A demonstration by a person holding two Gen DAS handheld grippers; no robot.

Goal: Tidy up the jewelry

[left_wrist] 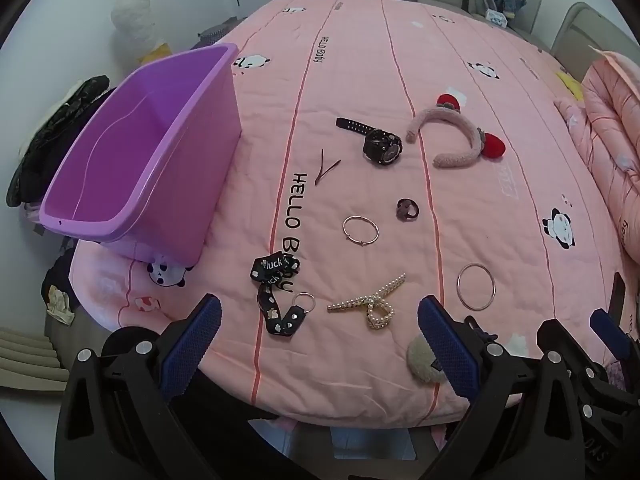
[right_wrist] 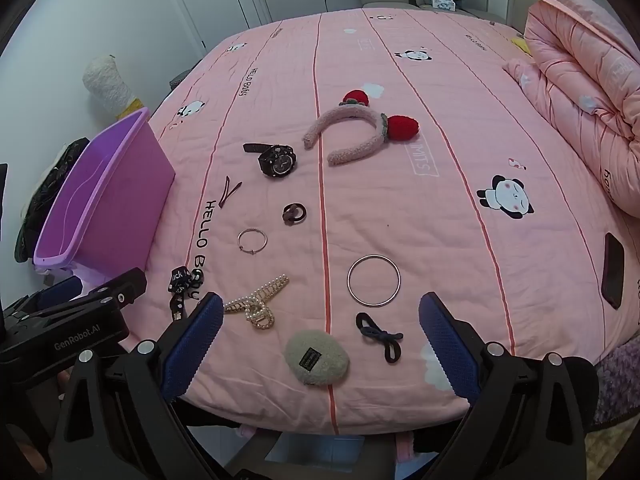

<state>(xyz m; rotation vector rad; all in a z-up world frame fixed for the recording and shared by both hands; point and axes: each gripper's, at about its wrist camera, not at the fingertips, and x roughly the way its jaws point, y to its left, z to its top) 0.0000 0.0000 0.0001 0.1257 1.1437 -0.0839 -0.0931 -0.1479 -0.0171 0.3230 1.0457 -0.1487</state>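
1. Jewelry, loose and unsorted on the pink bed [right_wrist: 460, 216]: pearl hair claw [left_wrist: 370, 303], black lanyard keychain [left_wrist: 276, 298], thin bangle [left_wrist: 360, 230], large silver ring [right_wrist: 373, 280], dark scrunchie [right_wrist: 294, 213], black watch [left_wrist: 380, 145], plush headband [right_wrist: 352, 136], dark hairpin [left_wrist: 326, 168], fuzzy beige clip [right_wrist: 317, 357], navy hair tie [right_wrist: 378, 336]. Nothing seen in the purple bin [left_wrist: 136, 168] at the bed's left edge.
2. Left claw [left_wrist: 320, 344] released, pads wide apart, hanging above the near edge, keychain and pearl piece between its lines of sight. Right claw [right_wrist: 320, 344] likewise released, holding nothing, above the beige clip and hair tie.
3. Likely step: first pick. Best to start with the nearest bulky item on each side; flat rings later.
4. For the pearl piece, approach from straight above, pads across its narrow middle, close firmly but slowly.
5. For bangles and the silver ring, press one pad into the soft quilt beside the rim, pinch the wire itself.
6. Keep both claws well apart; carry leftward, release low inside the bin.
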